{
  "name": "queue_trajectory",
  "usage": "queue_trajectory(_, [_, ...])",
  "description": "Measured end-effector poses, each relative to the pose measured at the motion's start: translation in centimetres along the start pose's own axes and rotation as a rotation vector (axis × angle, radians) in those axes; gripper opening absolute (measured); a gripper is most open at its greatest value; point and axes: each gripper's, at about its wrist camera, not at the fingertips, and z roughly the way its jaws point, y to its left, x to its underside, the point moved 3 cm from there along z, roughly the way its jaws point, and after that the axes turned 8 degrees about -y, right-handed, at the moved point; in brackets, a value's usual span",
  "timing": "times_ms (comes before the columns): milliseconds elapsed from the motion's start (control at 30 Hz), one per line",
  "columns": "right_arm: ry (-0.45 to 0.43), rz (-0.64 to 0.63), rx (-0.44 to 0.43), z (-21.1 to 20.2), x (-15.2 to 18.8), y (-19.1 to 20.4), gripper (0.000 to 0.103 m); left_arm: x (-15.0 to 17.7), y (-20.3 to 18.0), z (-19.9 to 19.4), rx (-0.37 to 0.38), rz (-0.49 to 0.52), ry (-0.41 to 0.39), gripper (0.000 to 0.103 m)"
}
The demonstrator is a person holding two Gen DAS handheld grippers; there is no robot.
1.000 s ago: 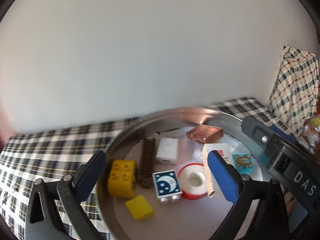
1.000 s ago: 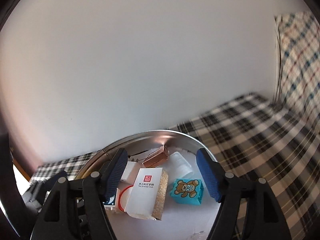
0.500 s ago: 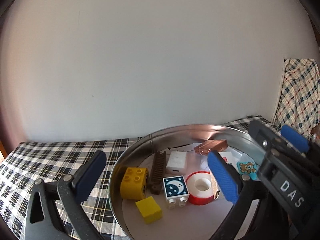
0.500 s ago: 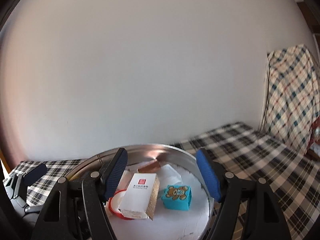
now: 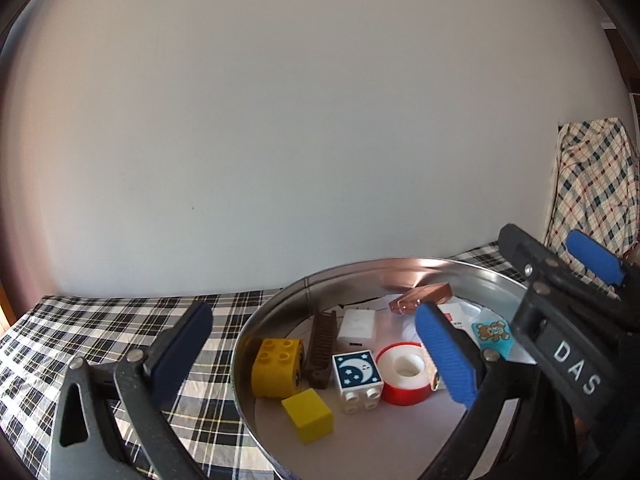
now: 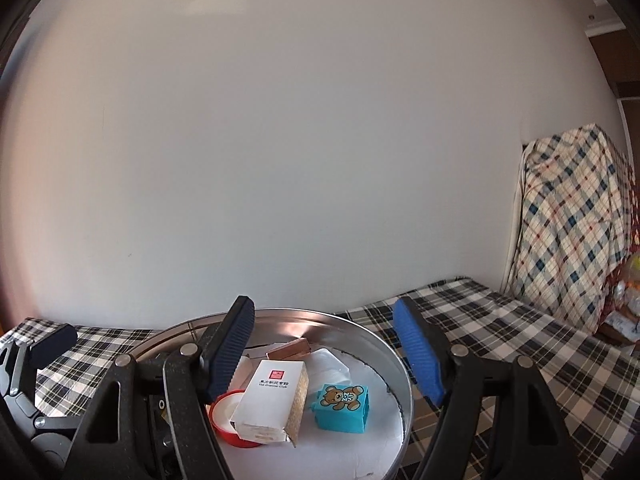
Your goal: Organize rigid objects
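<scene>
Hovering just above a round metal tray [image 5: 280, 300], left gripper [image 5: 316, 354] spread wide with nothing between its blue pads — one finger outside the tray's left rim, the other over its middle. Right gripper [image 6: 332, 354] likewise parted and empty, seen in the left view at the right edge [image 5: 560, 300], its black body marked "DAS".

Lying on the tray's white floor, loose and mixed: yellow studded brick [image 5: 277, 367], plain yellow cube [image 5: 307, 420] in front of it, dark brown comb [image 5: 321, 348] on edge just beside the brick, white charger plug [image 5: 357, 326] behind, white brick with a blue moon picture [image 5: 357, 376], red-and-white tape roll [image 5: 404, 372] touching that brick's right side. Farther back, a copper-coloured flat case [image 5: 422, 298] leaning near the rim. From the right view, between the right fingers: white carton with a red seal [image 6: 274, 400] resting partly over the tape roll [image 6: 224, 416], teal brick with a bear picture [image 6: 342, 402] just right of the carton, apart from it.

Underneath everything, a black-and-white checked cloth [image 5: 120, 320]; behind, a plain pale wall [image 5: 280, 120]; at far right, something draped in a lighter plaid fabric [image 6: 572, 220].
</scene>
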Motion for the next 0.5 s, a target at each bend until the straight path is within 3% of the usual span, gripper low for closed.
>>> queue_trajectory(500, [-0.039, -0.007, 0.001, -2.3, -0.2, 0.0, 0.080, 0.5, 0.6, -2.3, 0.017, -0.038, 0.005, 0.103])
